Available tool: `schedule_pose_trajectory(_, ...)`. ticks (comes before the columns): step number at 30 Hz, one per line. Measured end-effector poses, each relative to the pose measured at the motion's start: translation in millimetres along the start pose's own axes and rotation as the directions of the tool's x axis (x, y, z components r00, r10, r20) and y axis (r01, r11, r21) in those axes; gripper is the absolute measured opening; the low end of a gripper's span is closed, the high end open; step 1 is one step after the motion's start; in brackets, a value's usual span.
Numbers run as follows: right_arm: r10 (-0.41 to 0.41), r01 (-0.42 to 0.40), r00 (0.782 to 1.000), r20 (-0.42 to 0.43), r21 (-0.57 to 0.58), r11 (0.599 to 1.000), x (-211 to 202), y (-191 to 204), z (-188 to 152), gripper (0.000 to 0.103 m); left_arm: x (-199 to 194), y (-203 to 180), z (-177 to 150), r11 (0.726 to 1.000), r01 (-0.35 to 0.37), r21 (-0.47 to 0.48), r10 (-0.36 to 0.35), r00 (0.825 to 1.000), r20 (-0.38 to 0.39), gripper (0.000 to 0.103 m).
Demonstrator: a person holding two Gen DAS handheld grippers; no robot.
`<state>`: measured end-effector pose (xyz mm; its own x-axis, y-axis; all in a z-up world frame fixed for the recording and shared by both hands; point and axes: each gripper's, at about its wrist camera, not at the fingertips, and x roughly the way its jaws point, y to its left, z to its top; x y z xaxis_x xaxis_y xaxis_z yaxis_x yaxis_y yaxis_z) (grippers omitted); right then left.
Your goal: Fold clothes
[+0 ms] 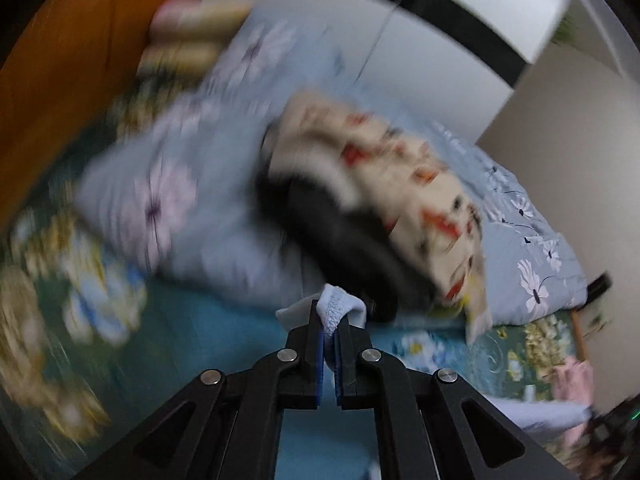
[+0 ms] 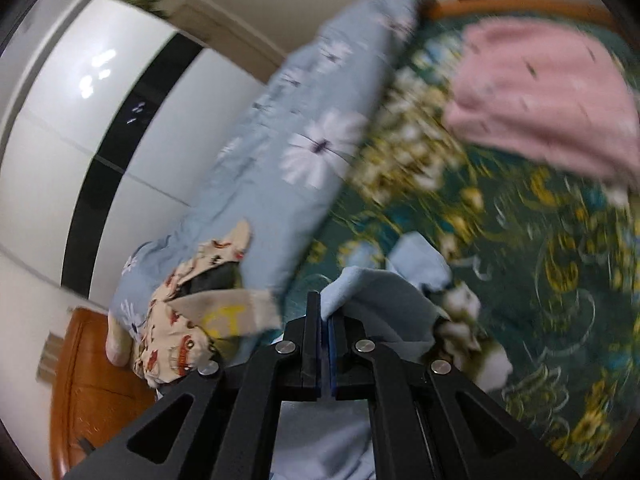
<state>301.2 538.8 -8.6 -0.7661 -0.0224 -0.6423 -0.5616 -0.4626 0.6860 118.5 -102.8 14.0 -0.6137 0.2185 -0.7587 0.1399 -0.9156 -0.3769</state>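
Both grippers were pinching the same pale blue garment [image 2: 384,292], one edge each; the frames are blurred by motion, so fine detail is uncertain. Left gripper [image 1: 329,320]: jaws pressed together on a bunched, ribbed-looking fold of the cloth, which stuck up just beyond the fingertips. Right gripper [image 2: 325,312]: jaws likewise closed on a flatter edge, with the fabric spilling forward and to the right of the tips and more of it hanging below the jaws toward the camera. Judgement: the garment's span ran between the two grips, so neither hand was nearer; the fold depends on carrying both edges together over the green floral bedsheet [image 2: 540,240]. Ahead of the left jaws lay a cream printed garment [image 1: 384,184] over something dark, on the blue flowered quilt [image 1: 176,184]. A pink garment [image 2: 548,100] sat well beyond the right jaws
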Motion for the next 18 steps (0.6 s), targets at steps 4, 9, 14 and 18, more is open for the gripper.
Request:
schedule_pose_trajectory(4,0.013,-0.012,1.0,-0.016,0.06,0.998,9.1,-3.6,15.4,0.002,9.0,-18.1,-2.5,0.999,0.047,0.002,-0.047,0.999,-0.022,0.004)
schedule_pose_trajectory(9,0.055,-0.054,0.998,0.026,-0.04,0.998,4.7,45.9,51.5,0.002,-21.4,-52.3,34.2,0.986,0.169,0.007,-0.169,0.98,0.107,0.004)
schedule_pose_trajectory(14,0.026,-0.021,0.999,0.028,-0.155,0.988,-2.7,51.8,50.0,0.003,-31.8,-47.0,29.8,0.992,0.119,0.047,-0.124,0.982,0.142,0.006)
schedule_pose_trajectory(18,-0.186,0.165,0.977,-0.102,-0.187,0.968,27.2,1.6,20.5,0.003,22.7,-9.3,-39.9,1.0,-0.003,-0.007,0.002,0.995,-0.096,0.006)
